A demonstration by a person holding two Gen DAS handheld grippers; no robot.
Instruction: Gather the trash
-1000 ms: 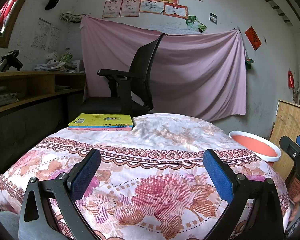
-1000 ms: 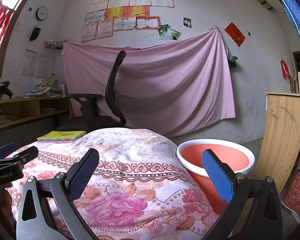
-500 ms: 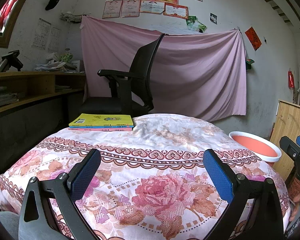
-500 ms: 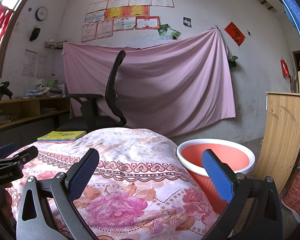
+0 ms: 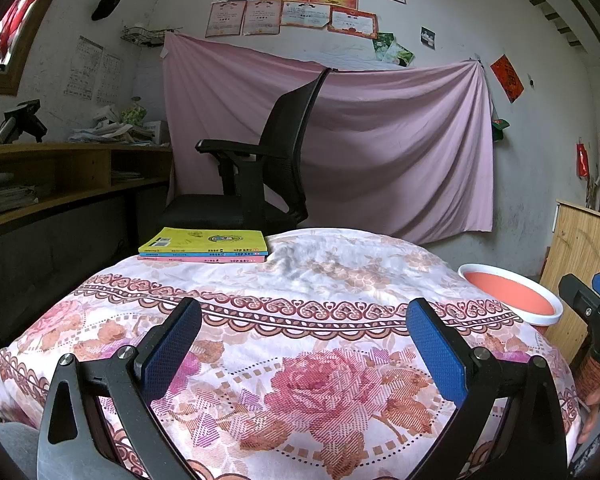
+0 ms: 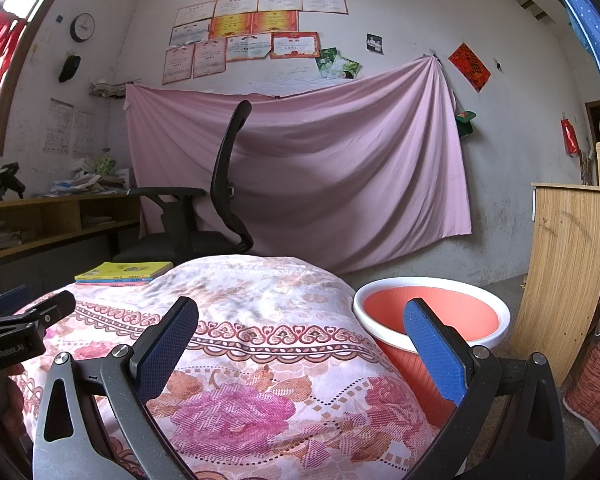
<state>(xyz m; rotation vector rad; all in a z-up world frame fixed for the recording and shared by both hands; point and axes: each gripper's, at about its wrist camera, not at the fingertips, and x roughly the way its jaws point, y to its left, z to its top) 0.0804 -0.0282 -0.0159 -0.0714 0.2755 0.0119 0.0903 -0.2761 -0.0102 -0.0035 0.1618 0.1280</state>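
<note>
An orange bin with a white rim (image 6: 432, 312) stands on the floor just right of the table, also at the right edge (image 5: 512, 294) in the left wrist view. My left gripper (image 5: 304, 354) hovers open over the floral tablecloth (image 5: 300, 280), nothing between its blue pads. My right gripper (image 6: 300, 354) is open too, over the cloth's right edge, its right pad in front of the bin. No loose trash shows on the cloth. Each gripper appears at the edge of the other's view.
A stack of books (image 5: 204, 245) with a yellow cover lies at the table's far left. Behind it stands a black office chair (image 5: 260, 168) against a pink sheet. A wooden desk (image 5: 60, 184) runs along the left wall, a wooden cabinet (image 6: 568, 272) is at right.
</note>
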